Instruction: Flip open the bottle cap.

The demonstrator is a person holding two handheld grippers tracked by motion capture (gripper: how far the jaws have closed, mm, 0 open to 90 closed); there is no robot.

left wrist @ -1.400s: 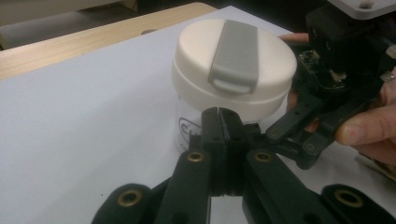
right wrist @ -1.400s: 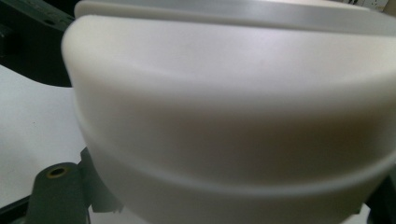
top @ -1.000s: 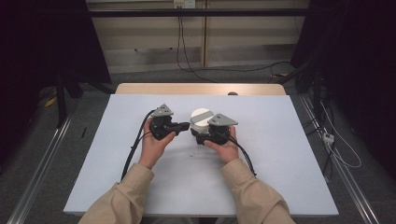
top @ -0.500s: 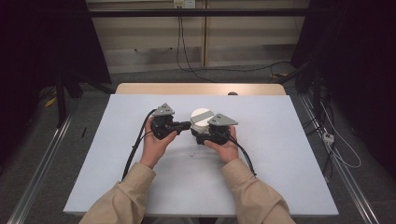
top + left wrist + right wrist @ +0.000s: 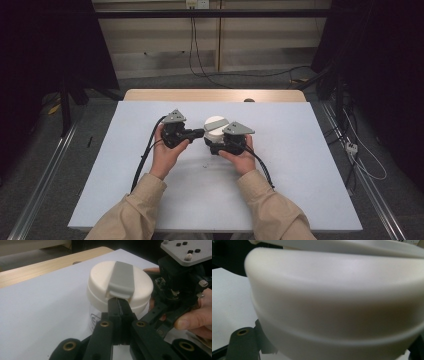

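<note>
Holding steady now: my right hand-held gripper (image 5: 220, 141) is clamped around the body of the white jar (image 5: 214, 131), which stands upright near the middle of the white tabletop (image 5: 300, 165), its long axis straight up and its lid (image 5: 120, 281) facing the ceiling. A grey tab (image 5: 121, 278) runs across the lid top, its length pointing toward my left hand-held gripper (image 5: 119, 305). That left one comes in level from the jar's left side, jaws pressed together with nothing between them, tips just under the lip of the tab's near end. From the right gripper view, the jar wall (image 5: 337, 302) sits right up against the camera.
</note>
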